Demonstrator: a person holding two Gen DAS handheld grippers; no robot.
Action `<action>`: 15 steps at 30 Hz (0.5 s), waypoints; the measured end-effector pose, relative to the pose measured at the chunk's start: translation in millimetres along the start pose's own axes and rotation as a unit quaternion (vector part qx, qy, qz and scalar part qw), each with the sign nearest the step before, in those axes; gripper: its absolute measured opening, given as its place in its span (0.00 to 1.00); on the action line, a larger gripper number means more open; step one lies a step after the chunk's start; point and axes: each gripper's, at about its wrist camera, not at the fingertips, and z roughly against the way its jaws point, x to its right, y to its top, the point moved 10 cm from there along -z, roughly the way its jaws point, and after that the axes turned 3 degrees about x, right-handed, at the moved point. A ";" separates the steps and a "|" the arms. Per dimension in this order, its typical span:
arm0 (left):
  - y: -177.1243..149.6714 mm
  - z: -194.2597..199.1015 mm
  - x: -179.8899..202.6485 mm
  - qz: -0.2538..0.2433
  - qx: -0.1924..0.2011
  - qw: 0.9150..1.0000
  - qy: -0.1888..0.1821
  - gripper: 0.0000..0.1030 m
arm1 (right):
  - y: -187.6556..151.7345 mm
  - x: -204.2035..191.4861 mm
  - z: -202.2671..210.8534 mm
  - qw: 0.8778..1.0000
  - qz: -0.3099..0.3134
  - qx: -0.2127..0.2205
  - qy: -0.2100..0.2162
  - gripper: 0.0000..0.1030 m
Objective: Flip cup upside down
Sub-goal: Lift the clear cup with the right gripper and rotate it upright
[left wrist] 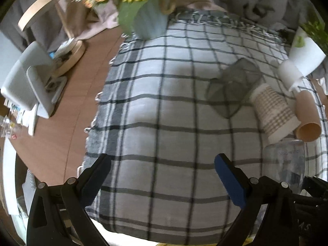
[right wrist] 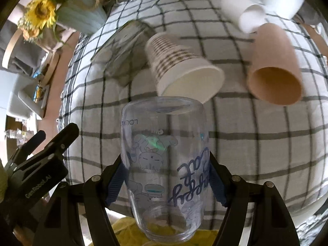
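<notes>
A clear glass cup (right wrist: 164, 164) with blue cartoon prints and upside-down lettering is held in my right gripper (right wrist: 166, 176). The blue pads press its sides, and its thick base faces the camera while the mouth points away toward the cloth. The cup also shows at the right of the left wrist view (left wrist: 285, 164). My left gripper (left wrist: 162, 172) is open and empty above the checked cloth (left wrist: 164, 112).
On the cloth stand a patterned paper cup (right wrist: 180, 65), a brown paper cup (right wrist: 274, 67), a white paper cup (right wrist: 244, 14), all mouth down, and a dark glass (right wrist: 125, 51). A sunflower vase (right wrist: 82, 14) is at the far left; clutter lies on the wooden table (left wrist: 61, 133).
</notes>
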 end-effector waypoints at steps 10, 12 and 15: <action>-6.8 -8.2 -7.3 0.005 -0.011 1.000 0.002 1.00 | 12.3 0.1 -23.8 1.000 -0.020 -0.009 -0.014 0.70; -7.0 -9.4 -3.4 0.001 -0.011 1.000 -0.002 1.00 | 15.3 4.3 -25.3 1.000 -0.025 -0.009 -0.015 0.70; -6.9 -10.4 -1.1 -0.001 -0.012 1.000 -0.004 1.00 | 18.0 6.7 -22.9 0.999 -0.021 -0.003 -0.025 0.70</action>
